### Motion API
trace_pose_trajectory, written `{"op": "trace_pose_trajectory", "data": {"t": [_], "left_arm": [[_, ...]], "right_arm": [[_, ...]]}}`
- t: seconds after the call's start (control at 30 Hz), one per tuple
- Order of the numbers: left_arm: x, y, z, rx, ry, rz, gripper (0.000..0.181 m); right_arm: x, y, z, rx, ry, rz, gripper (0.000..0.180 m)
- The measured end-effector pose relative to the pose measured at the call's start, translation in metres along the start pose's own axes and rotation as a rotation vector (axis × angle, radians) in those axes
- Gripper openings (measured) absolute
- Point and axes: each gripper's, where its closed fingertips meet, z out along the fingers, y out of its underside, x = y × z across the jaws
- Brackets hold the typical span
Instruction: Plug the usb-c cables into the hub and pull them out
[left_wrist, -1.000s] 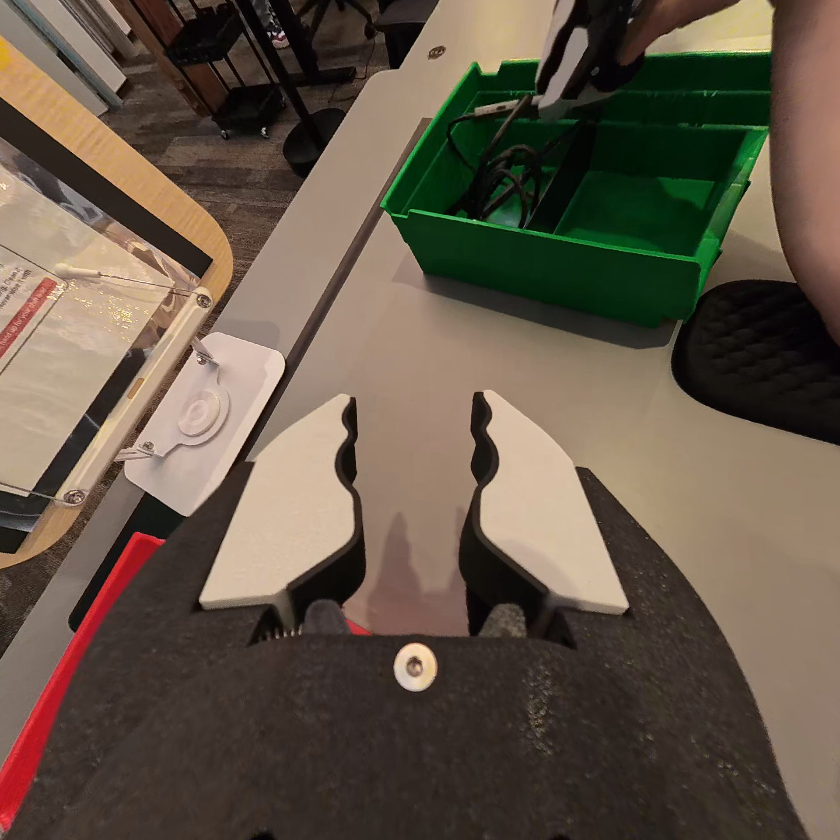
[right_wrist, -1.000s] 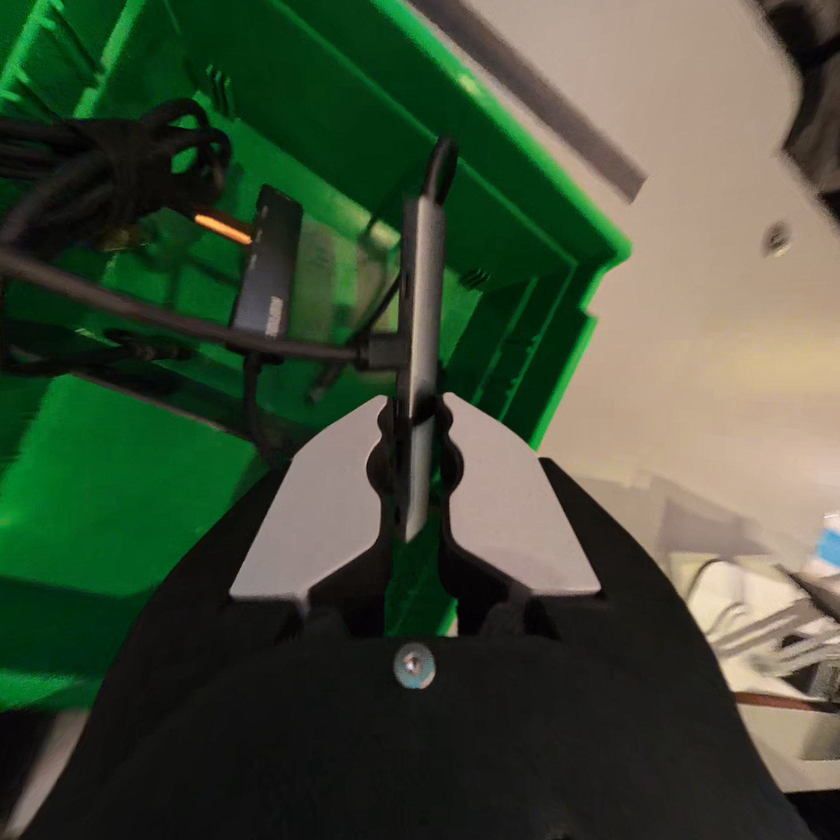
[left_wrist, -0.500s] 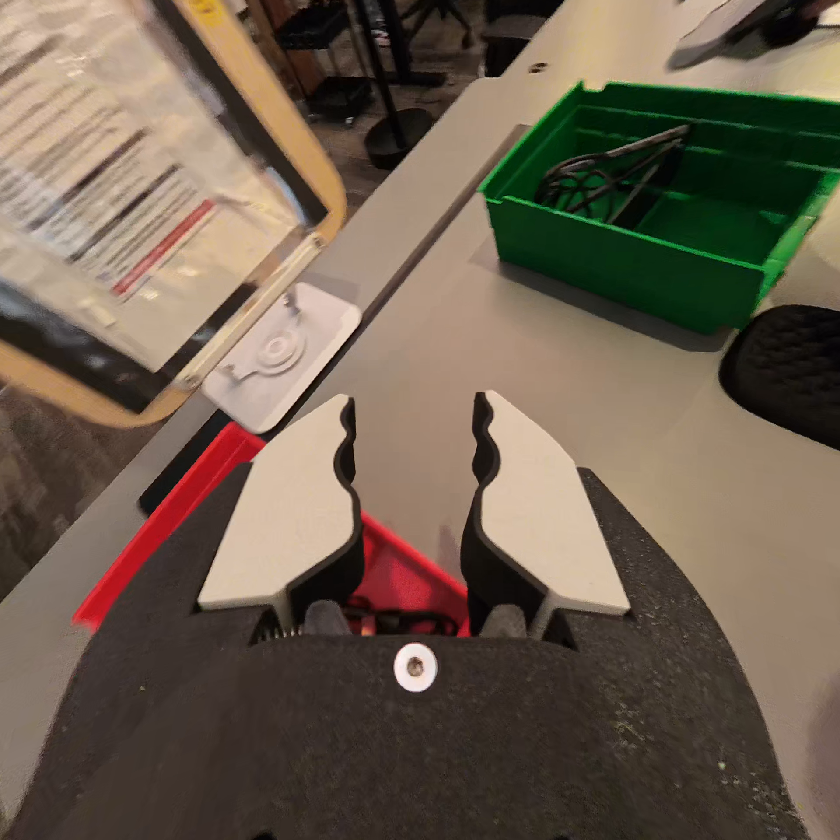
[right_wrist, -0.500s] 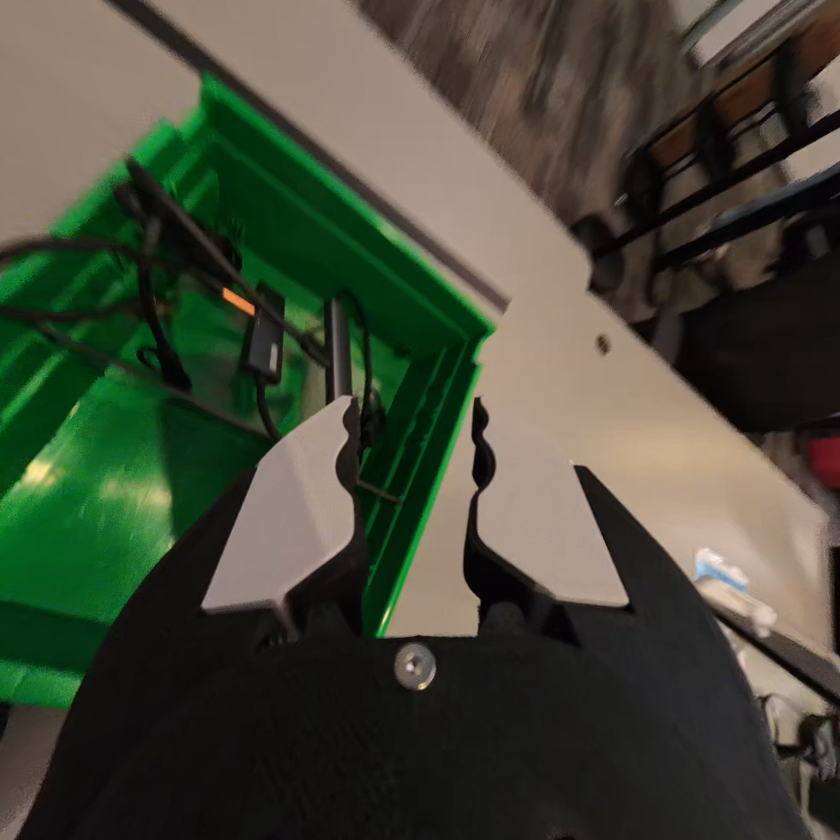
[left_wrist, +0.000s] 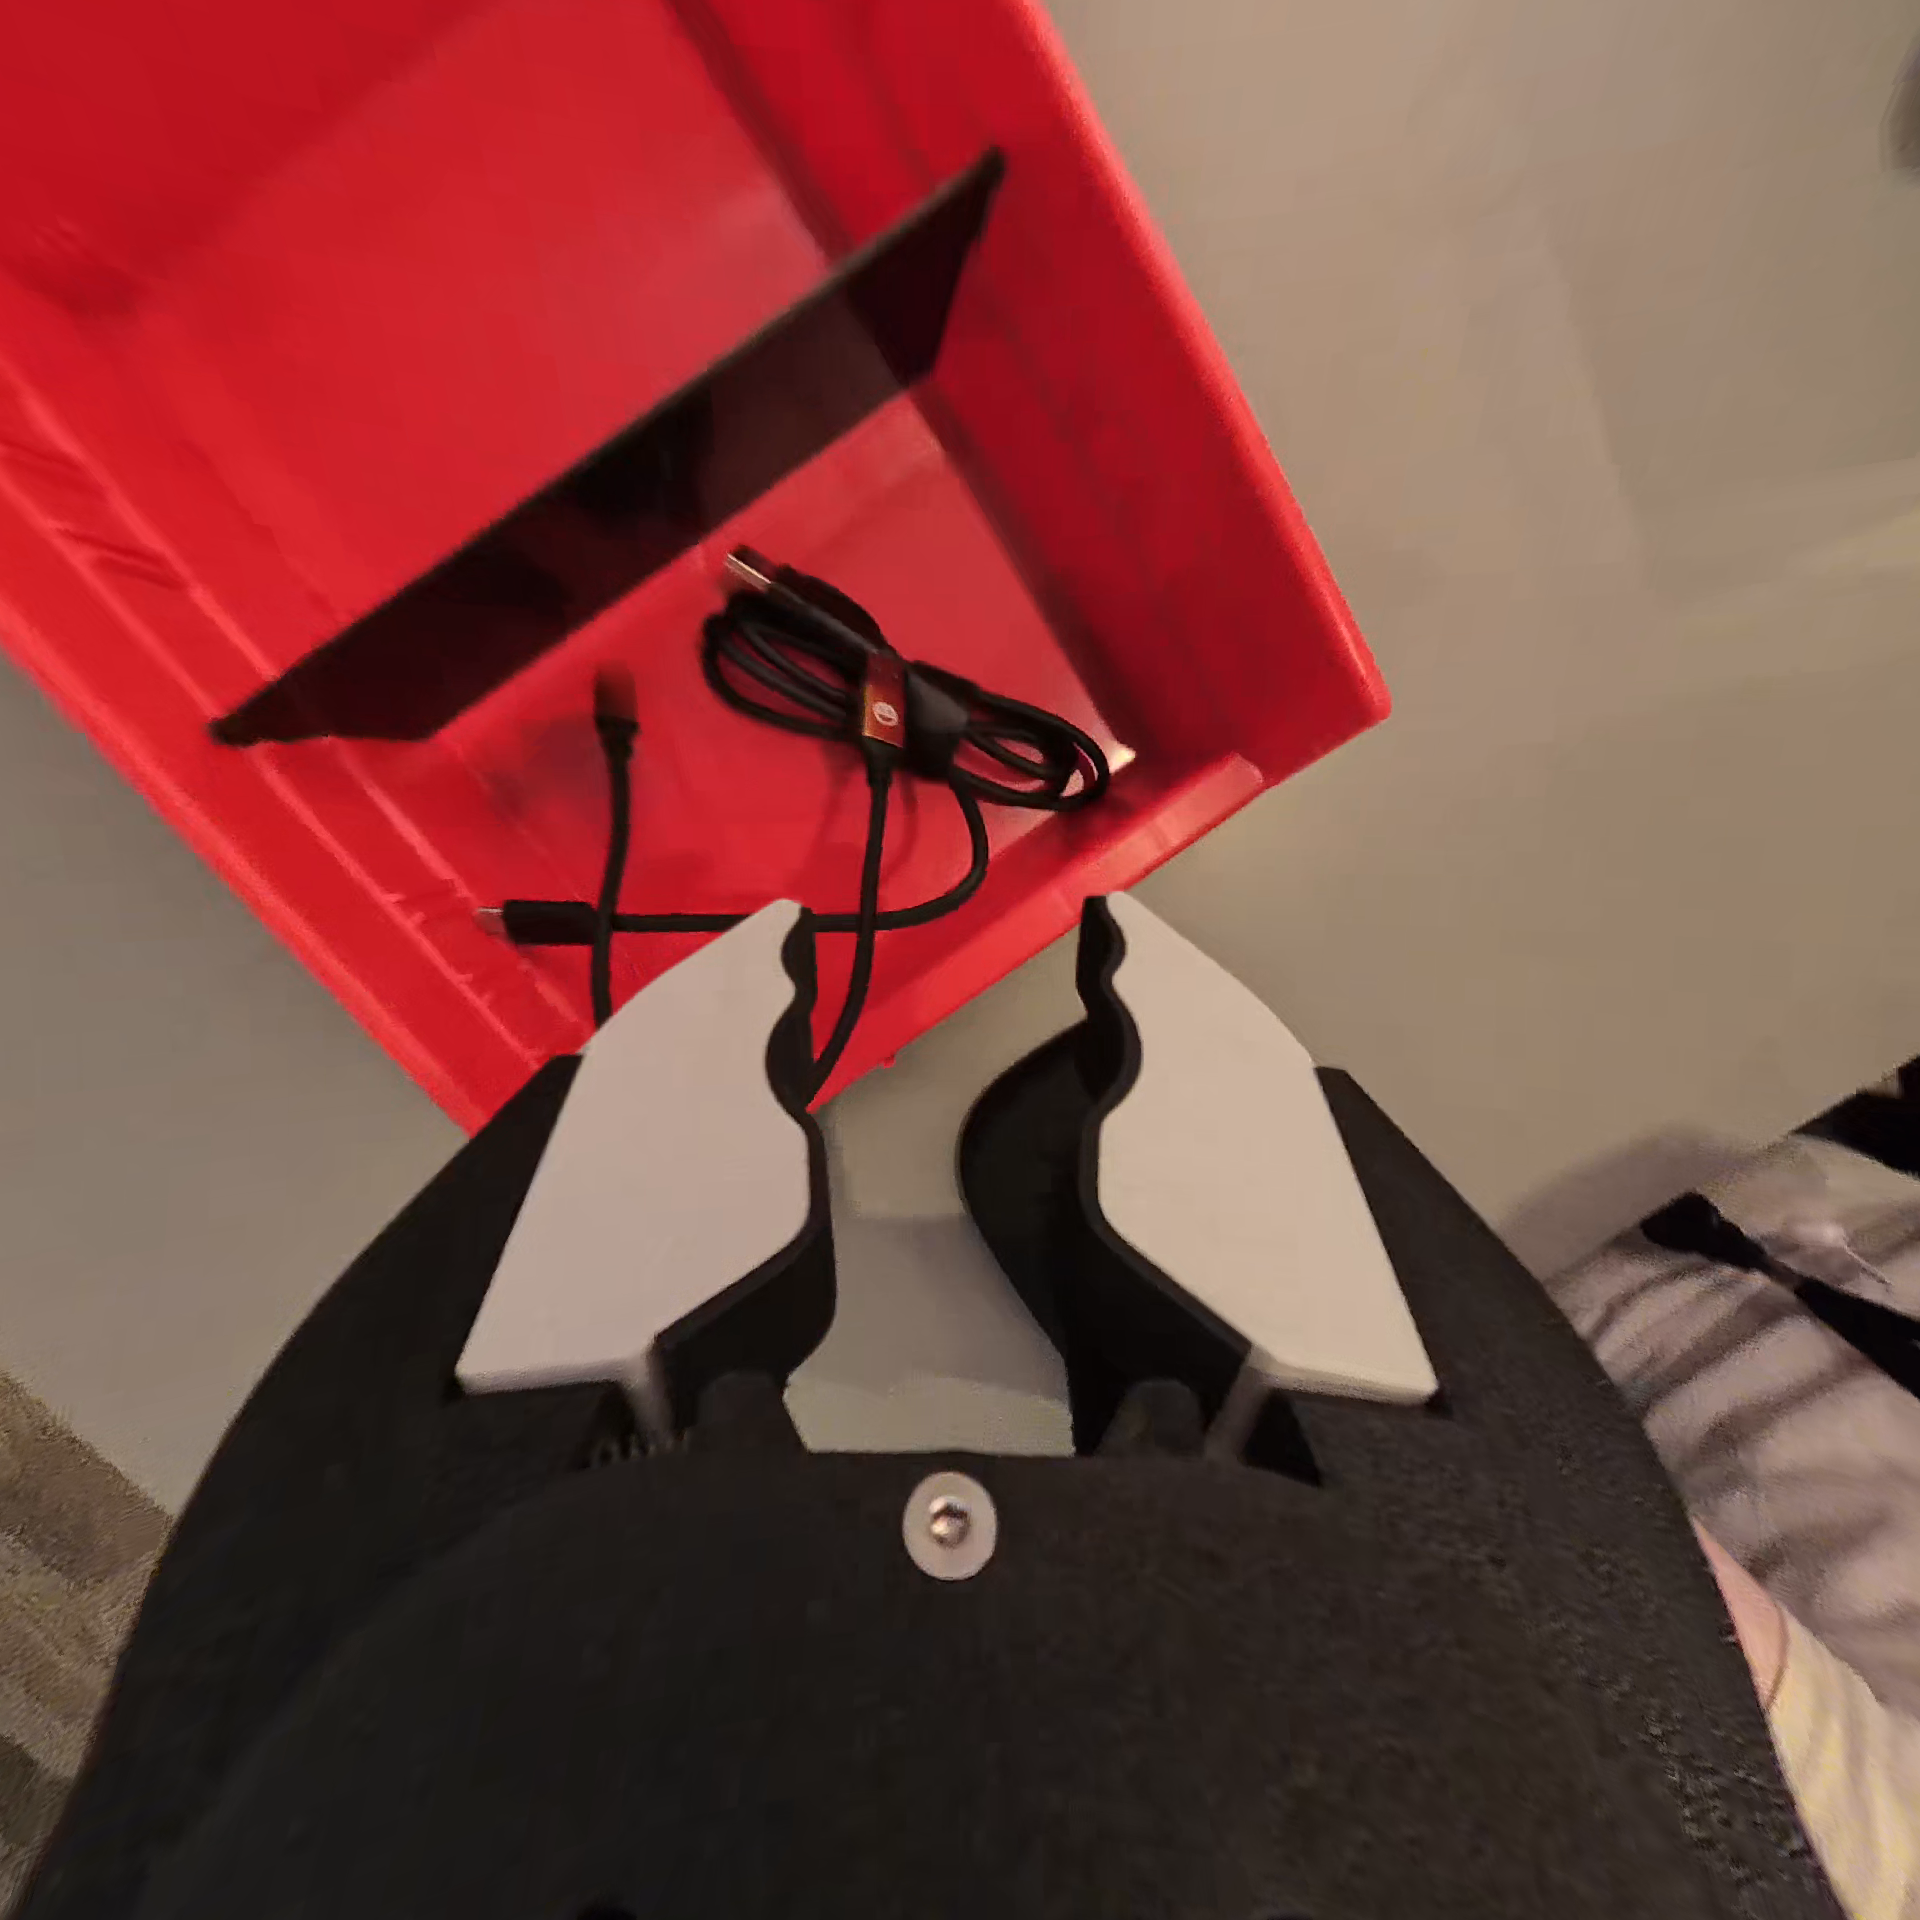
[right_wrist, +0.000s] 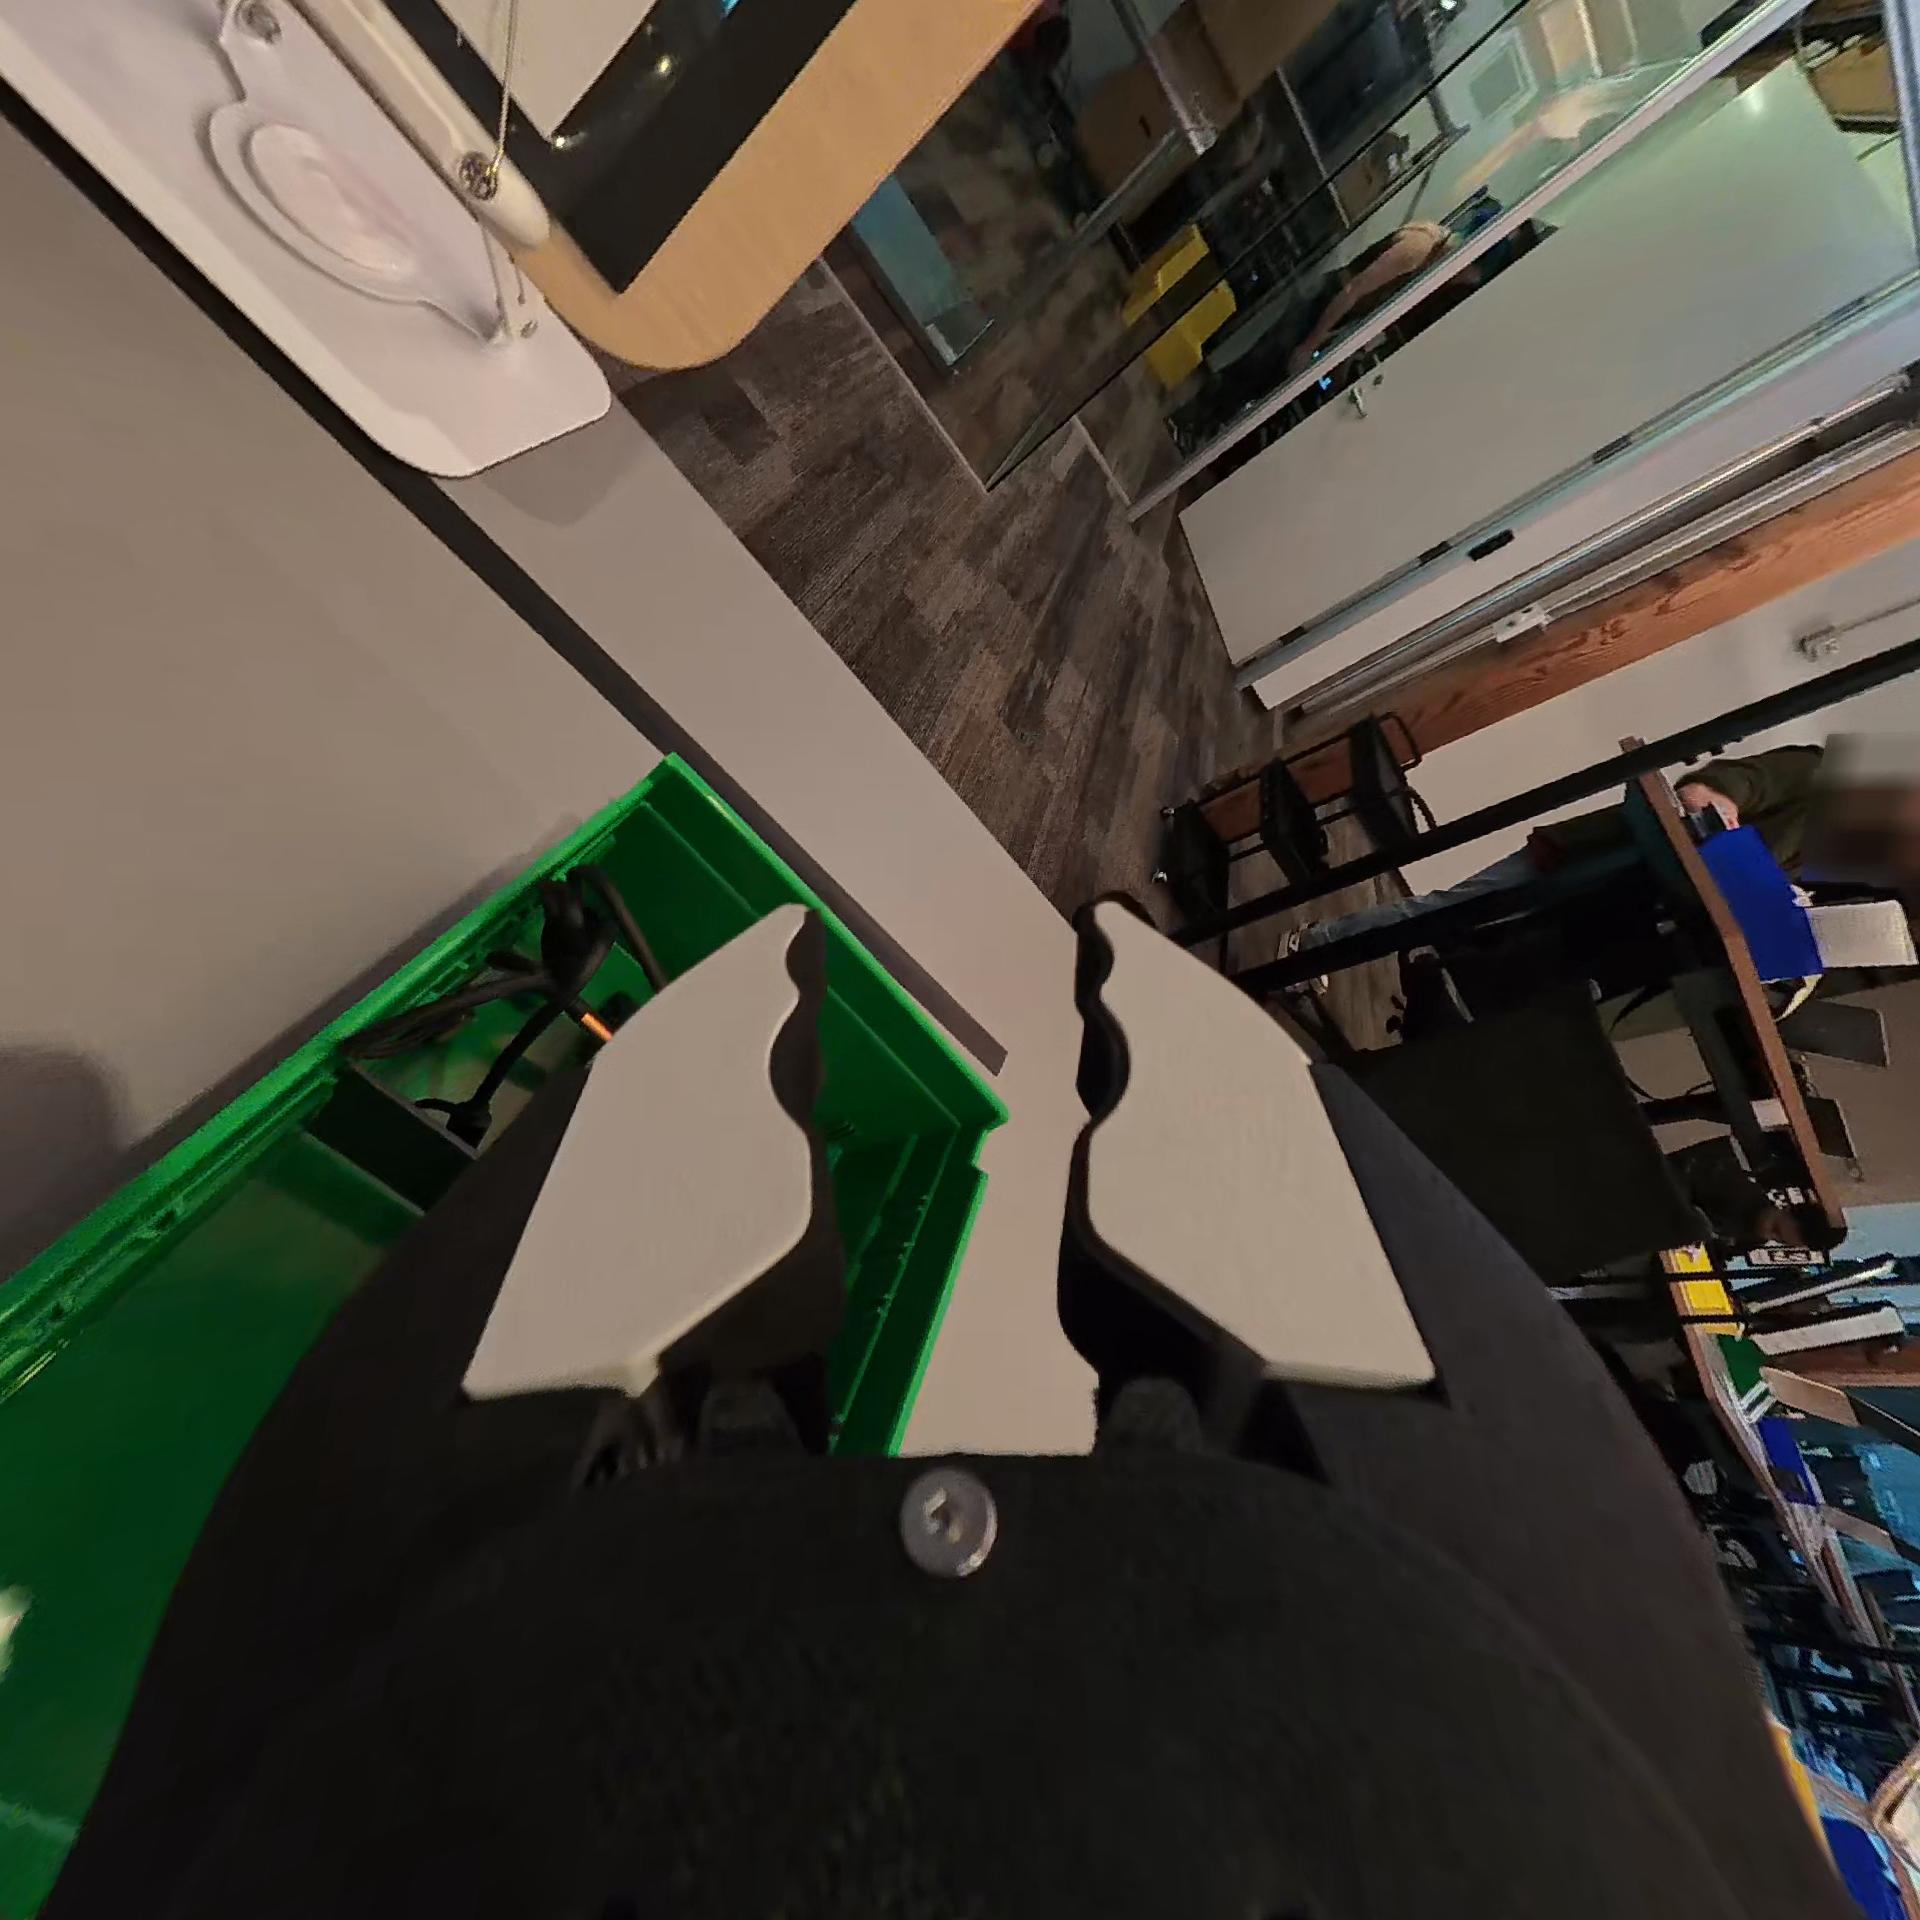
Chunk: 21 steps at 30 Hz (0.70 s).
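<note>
The bundled cable (left_wrist: 904, 717) in the red bin (left_wrist: 1195, 499) lies at twelve o'clock from the released left tongs (left_wrist: 940, 925) (right tongs (right_wrist: 940, 925) also released, empty).

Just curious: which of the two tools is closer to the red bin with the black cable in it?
Left. The left tool hangs open right over the red bin's near corner; the right tool is open above the green bin.
</note>
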Motion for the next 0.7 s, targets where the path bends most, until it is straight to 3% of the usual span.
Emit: {"op": "trace_pose_trajectory", "data": {"t": [0.3,0.7], "left_arm": [[-0.006,0.017,0.050,-0.266,0.024,0.071,0.047],[-0.034,0.036,0.075,-0.406,-0.014,0.001,0.032]], "right_arm": [[-0.008,0.009,0.008,-0.045,-0.042,-0.013,0.047],[-0.015,0.010,0.009,-0.043,-0.077,-0.033,0.045]]}}
